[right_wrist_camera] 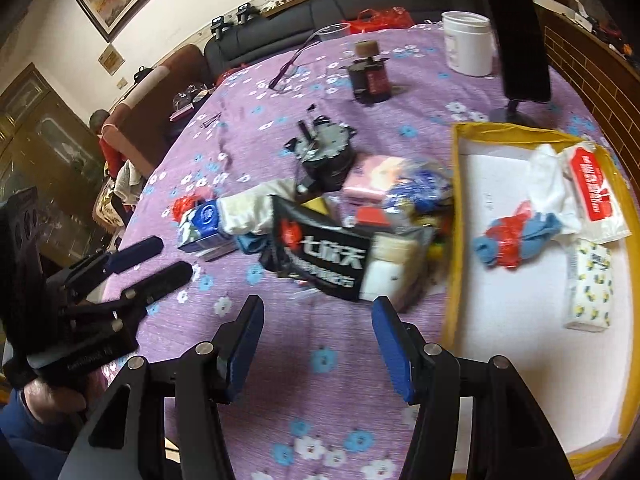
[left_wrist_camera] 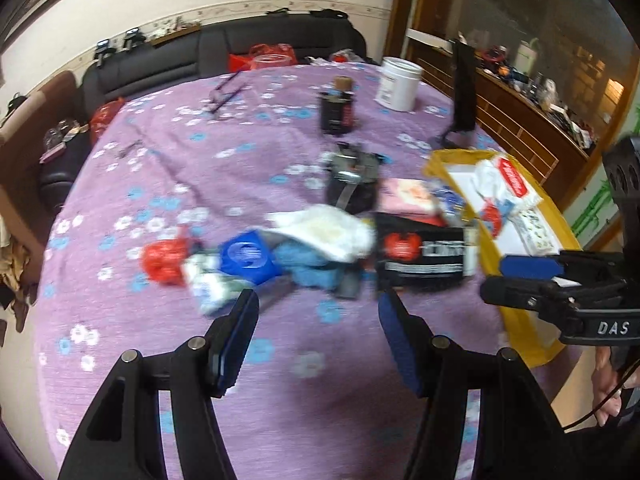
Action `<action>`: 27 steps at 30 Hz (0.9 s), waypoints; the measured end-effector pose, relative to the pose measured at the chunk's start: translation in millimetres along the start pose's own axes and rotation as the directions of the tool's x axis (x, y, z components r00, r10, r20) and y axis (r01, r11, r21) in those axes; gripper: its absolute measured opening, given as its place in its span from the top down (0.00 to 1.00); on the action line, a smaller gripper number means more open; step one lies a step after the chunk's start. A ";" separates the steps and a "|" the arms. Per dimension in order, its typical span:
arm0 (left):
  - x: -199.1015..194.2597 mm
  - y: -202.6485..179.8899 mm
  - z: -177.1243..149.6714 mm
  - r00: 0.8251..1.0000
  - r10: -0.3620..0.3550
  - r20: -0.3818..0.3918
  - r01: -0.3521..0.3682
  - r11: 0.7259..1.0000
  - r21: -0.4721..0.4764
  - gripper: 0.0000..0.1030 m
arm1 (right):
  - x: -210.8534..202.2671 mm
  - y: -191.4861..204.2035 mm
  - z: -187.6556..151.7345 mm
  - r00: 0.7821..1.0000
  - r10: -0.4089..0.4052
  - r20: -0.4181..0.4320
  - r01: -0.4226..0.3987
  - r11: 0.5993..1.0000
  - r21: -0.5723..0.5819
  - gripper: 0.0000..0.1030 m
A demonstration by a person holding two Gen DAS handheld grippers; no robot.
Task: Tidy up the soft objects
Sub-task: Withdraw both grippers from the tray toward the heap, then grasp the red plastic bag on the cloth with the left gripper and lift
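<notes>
Left wrist view. My left claw (left_wrist_camera: 318,312): fingers spread apart, nothing between the blue pads, hanging above the purple flowered tablecloth (left_wrist_camera: 160,184). Just ahead of the tips, a blurred heap of soft things: red bag (left_wrist_camera: 164,264) at the left end, blue packet (left_wrist_camera: 248,258) beside it, white cloth (left_wrist_camera: 324,228) draped over a blue cloth (left_wrist_camera: 308,268), black pouch (left_wrist_camera: 420,256) at the right end, pink pack (left_wrist_camera: 408,196) behind it. A dark round gadget (left_wrist_camera: 352,180) stands behind the heap; a dark bottle (left_wrist_camera: 336,112) and a white jar (left_wrist_camera: 400,82) stand farther back. Yellow-rimmed tray (left_wrist_camera: 440,160) at the right, holding a red-and-white tissue pack (left_wrist_camera: 516,184). My right claw (left_wrist_camera: 528,276) reaches in from the right edge over the tray's near side; from here I cannot tell how its fingers stand.

Right wrist view. My right claw (right_wrist_camera: 318,310): fingers wide apart, empty, above the tablecloth, the black pouch (right_wrist_camera: 320,252) just beyond the tips. Tray (right_wrist_camera: 454,216) to the right; inside lie a red and blue bundle (right_wrist_camera: 508,240), a white cloth (right_wrist_camera: 552,188), the red-and-white tissue pack (right_wrist_camera: 596,196) and a lemon-print tissue pack (right_wrist_camera: 592,284). Left claw (right_wrist_camera: 156,260) at the left edge, fingers parted, holding nothing
</notes>
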State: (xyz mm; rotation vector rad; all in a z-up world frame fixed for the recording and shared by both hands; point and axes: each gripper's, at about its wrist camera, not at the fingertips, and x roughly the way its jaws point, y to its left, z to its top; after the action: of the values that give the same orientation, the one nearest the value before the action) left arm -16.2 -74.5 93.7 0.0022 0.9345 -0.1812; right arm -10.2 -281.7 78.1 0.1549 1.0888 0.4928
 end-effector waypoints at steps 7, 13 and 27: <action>9.8 85.9 20.7 0.996 0.089 -0.008 -0.089 0.994 -0.061 0.40 | -3.7 13.7 -6.1 0.999 -0.032 0.011 0.032 0.999 -0.010 0.41; 57.1 132.6 44.3 0.989 0.123 -0.083 -0.131 0.987 -0.096 0.40 | -14.8 4.0 -17.2 0.996 -0.084 0.015 0.084 0.996 0.040 0.41; 81.3 131.9 -3.6 0.973 -0.070 -0.221 0.025 0.979 -0.202 0.40 | -27.7 -6.6 -25.3 0.992 -0.125 0.020 0.123 0.989 0.084 0.39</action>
State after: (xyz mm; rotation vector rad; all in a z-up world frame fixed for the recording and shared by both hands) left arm 48.7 43.1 16.4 -0.1873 1.1788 -0.1331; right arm -40.6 -303.2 86.4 0.1643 1.0875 0.3342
